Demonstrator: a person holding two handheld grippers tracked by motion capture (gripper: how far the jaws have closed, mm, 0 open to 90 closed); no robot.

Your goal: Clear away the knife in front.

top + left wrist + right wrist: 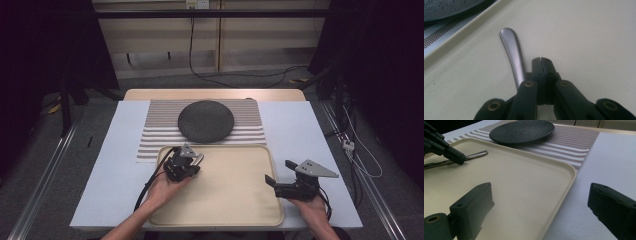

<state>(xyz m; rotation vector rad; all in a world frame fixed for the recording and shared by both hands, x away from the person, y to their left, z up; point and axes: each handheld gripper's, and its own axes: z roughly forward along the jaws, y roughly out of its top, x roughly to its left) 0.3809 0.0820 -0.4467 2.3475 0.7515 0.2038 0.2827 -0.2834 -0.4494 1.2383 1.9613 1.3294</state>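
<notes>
My left gripper point(192, 161) sits low over the far left corner of the cream tray point(235, 200). In the left gripper view its jaws are pressed together tip to tip, with no gap between them. A metal utensil handle point(511, 53) lies flat on the tray surface just beside the closed jaws, on their left as that camera sees them. The handle runs under the gripper body, and I cannot tell whether any part of the gripper clamps it; the jaw tips themselves hold nothing. The working end of the utensil is hidden.

My right gripper point(280, 172) hangs at the right edge of the tray, near its near right corner. Its jaws stand wide apart: in the right gripper view one jaw is over the tray surface and the other is over the white desk point(310, 130), with the tray rim point(567, 192) passing between them. Nothing is between these jaws.

A dark round plate point(206, 120) rests on a striped placemat point(152, 135) beyond the far edge of the tray. The placemat lies on the white desk, and its near edge meets the tray.

My left hand point(167, 190) and right hand point(312, 207) enter from the near edge of the desk.
</notes>
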